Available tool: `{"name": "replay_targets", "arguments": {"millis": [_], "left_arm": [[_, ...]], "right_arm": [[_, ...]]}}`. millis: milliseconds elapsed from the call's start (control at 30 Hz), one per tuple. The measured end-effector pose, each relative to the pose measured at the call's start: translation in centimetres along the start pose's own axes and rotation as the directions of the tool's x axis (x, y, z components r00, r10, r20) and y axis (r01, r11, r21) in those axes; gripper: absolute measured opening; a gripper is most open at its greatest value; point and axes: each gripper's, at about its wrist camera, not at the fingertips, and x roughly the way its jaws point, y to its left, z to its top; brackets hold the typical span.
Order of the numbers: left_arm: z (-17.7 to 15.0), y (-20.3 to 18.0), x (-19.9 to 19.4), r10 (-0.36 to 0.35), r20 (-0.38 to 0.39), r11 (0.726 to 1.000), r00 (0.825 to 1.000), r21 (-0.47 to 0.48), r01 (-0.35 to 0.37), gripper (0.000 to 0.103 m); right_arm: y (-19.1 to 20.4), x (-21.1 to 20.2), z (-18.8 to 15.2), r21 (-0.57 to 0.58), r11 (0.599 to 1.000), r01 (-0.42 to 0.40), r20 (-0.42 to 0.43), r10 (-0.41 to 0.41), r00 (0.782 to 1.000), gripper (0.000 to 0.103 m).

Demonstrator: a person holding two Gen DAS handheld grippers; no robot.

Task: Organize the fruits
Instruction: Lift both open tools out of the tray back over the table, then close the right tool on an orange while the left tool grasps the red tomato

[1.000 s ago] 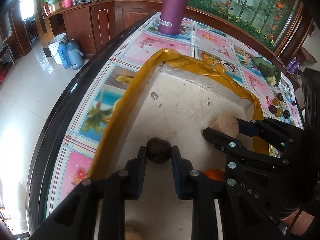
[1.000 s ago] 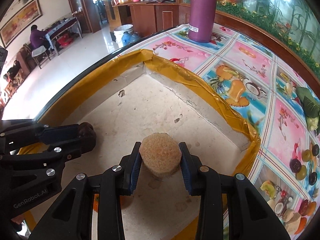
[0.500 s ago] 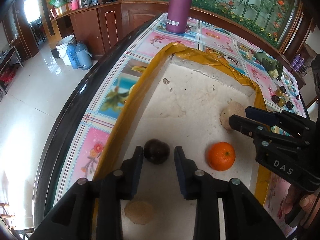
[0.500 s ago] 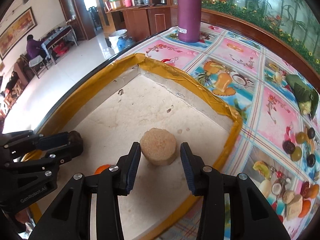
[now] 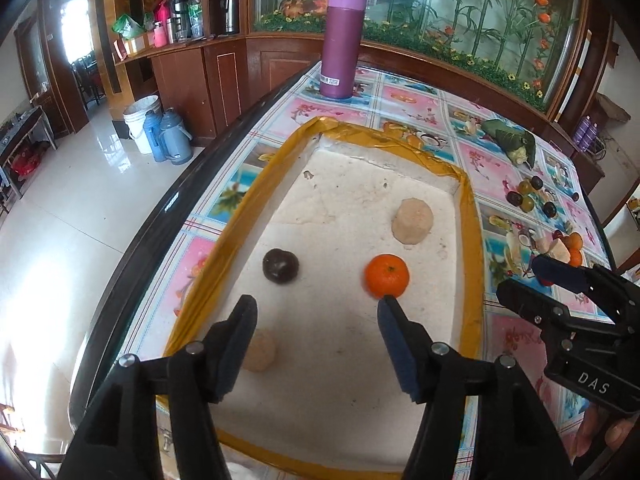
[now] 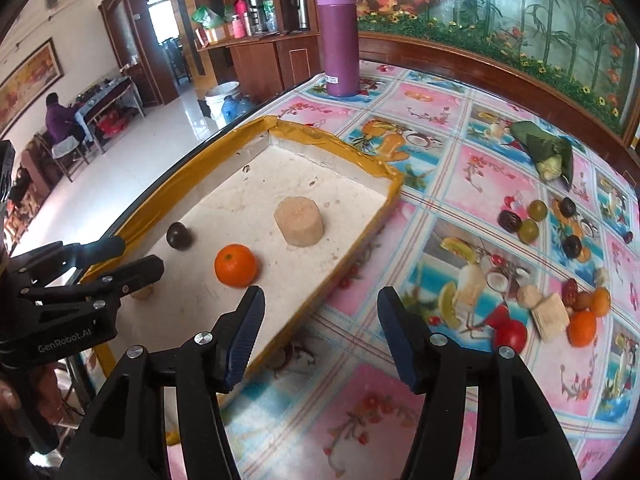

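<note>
Black plastic grippers [image 5: 316, 310], blue jaw pads, silver screws, white lettering.

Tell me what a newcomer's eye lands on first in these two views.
The bright orange glows mid-tray, between a dark round fruit near the left rim and a pale cake farther back. The yellow-taped tray lies on a gaudy fruit-print tablecloth, where a tall purple bottle stands at the far end. More fruit clusters at right.

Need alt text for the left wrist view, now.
The left gripper, jaws opening and empty, hangs above a yellow-rimmed tray that holds an orange, a dark fruit and two tan cakes. The right gripper is at the right edge, over a floral tablecloth with a purple bottle at the far end.
</note>
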Motion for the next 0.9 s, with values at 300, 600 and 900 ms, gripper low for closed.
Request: {"name": "replay_targets", "arguments": {"millis": [300,600,900], "left_arm": [[-0.6,-5.2,-1.2,-0.044,0.012,0.997,0.999,0.06,0.043,0.07],[-1.6,-12.2,-1.3,-0.099,-0.003,0.983,0.995,0.154,0.098,0.075],[-3.2,-17.7,-0.3,-0.133,-0.066,0.964,0.989,0.224,0.144,0.084]], "right_arm": [[-4.0,-4.3,-4.5,0.103,0.991,0.087,0.022,-0.09,0.996,0.068],[-11.2,-7.3,-8.6,0.244,0.953,0.177,-0.011,-0.18,0.984,0.068],[-16.9,-9.7,-12.0,0.326,0.902,0.284,-0.031,-0.289,0.957,0.08]]}}
